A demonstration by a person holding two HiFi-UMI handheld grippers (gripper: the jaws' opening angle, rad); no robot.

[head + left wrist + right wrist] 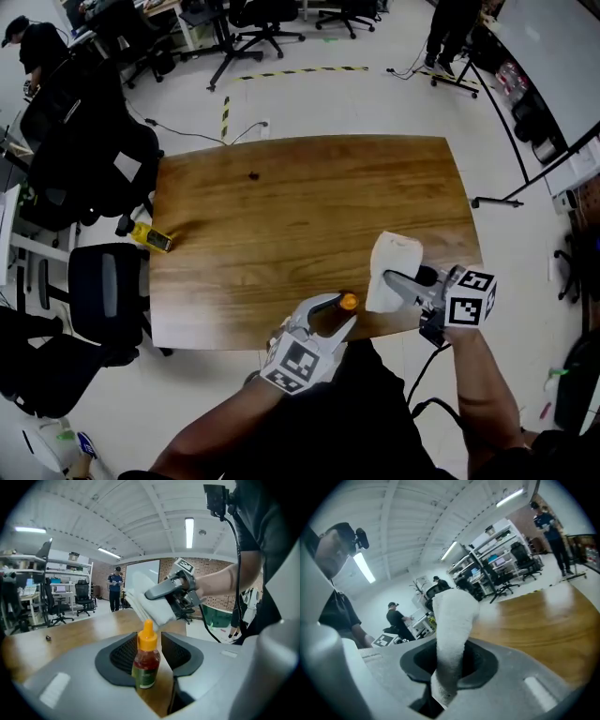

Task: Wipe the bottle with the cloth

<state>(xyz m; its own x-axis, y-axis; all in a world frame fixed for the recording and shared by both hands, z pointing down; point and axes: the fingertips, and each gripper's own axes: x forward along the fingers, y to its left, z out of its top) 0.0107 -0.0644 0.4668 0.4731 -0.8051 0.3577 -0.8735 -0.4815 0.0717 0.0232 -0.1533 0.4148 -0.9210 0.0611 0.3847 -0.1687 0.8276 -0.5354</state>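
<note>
Showing grips | left gripper (336, 314) clamped on bottle (146, 660), held over near edge of table (281, 187) | right gripper (398, 281) clamped on cloth (394, 258) | cloth lies just right of orange cap (147, 634), apart; right gripper likely closes the gap.

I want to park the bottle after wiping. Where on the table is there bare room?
The table is bare across its middle and far right, bordered by a small dark object far left and a yellow object at the left edge. Crowded only at the near right edge: the left gripper holds the bottle there, the right gripper the cloth.
</note>
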